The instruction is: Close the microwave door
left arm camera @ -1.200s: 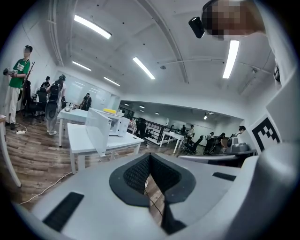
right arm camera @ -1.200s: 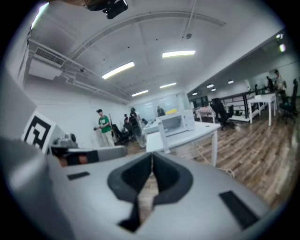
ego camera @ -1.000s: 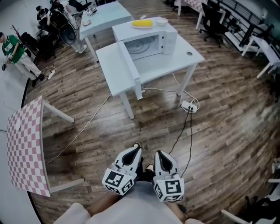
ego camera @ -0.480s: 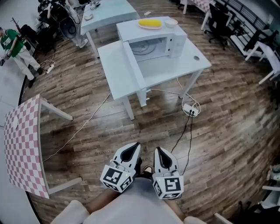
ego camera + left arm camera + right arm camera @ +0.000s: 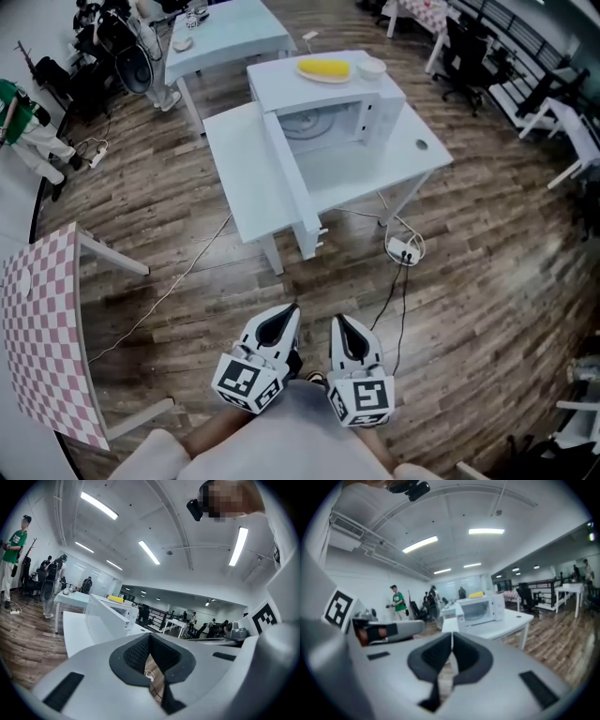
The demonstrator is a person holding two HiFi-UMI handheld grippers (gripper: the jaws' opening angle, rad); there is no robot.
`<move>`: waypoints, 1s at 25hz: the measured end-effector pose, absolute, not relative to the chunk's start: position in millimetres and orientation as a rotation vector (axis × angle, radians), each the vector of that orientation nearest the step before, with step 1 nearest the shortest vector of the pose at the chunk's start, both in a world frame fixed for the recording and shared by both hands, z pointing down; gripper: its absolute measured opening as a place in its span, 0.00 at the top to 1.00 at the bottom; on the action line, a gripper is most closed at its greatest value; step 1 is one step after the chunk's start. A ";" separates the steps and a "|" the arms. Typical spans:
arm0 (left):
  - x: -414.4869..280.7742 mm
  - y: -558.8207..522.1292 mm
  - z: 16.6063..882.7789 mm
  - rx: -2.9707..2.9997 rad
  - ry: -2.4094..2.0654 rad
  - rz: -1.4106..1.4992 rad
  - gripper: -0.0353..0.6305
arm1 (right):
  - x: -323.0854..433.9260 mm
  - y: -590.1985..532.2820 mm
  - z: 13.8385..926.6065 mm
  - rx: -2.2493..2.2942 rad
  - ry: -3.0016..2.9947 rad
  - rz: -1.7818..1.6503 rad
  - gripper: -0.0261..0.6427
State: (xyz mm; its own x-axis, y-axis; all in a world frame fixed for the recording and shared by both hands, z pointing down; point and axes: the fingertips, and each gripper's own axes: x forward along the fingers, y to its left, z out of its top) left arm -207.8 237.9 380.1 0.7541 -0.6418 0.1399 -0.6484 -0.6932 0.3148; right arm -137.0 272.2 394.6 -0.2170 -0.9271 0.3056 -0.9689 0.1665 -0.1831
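Nothing of the closing has been done yet. The white box-shaped microwave oven [image 5: 367, 94] stands at the far left part of the white rectangular bench [image 5: 398, 150]. Its flat white door [image 5: 291, 178] is swung fully out, running along the bench's left edge toward the near side. The cavity with its round turntable lies bare to view. On the oven's roof sit a yellow lump of food on a pale plate [image 5: 323, 67] and a small white bowl [image 5: 372, 67].

Both tools are well apart from the bench, tucked close against the person's body over the wooden floor. The left hand-held gripper [image 5: 289, 311] has its jaws brought together at the tips with nothing between them. Its own view shows only floor and a cable through the slit lower down. The right hand-held gripper [image 5: 339, 324] is likewise pressed narrow and carries nothing, and its own view looks across at the oven from a distance.

By my reading the whole job remains: walk up to the bench, set a gripper against the door's outer face, and swing it round until it latches.
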 end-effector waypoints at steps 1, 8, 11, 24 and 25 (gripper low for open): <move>-207.7 232.1 378.9 2.613 -0.982 0.020 0.93 | -136.9 266.3 393.5 1.888 -2.294 0.507 0.93; -215.6 191.9 374.5 2.628 -0.916 -0.033 0.93 | -140.1 226.1 383.8 1.953 -2.242 0.432 0.93; -222.4 179.7 373.7 2.624 -0.898 -0.051 0.93 | -142.0 215.6 381.6 1.984 -2.218 0.418 0.93; -222.5 135.4 371.4 2.622 -0.919 -0.076 0.93 | -125.2 175.0 374.2 2.019 -2.189 0.391 0.93; -220.0 131.6 372.8 2.621 -0.923 -0.067 0.93 | -121.8 170.7 374.0 2.018 -2.193 0.390 0.93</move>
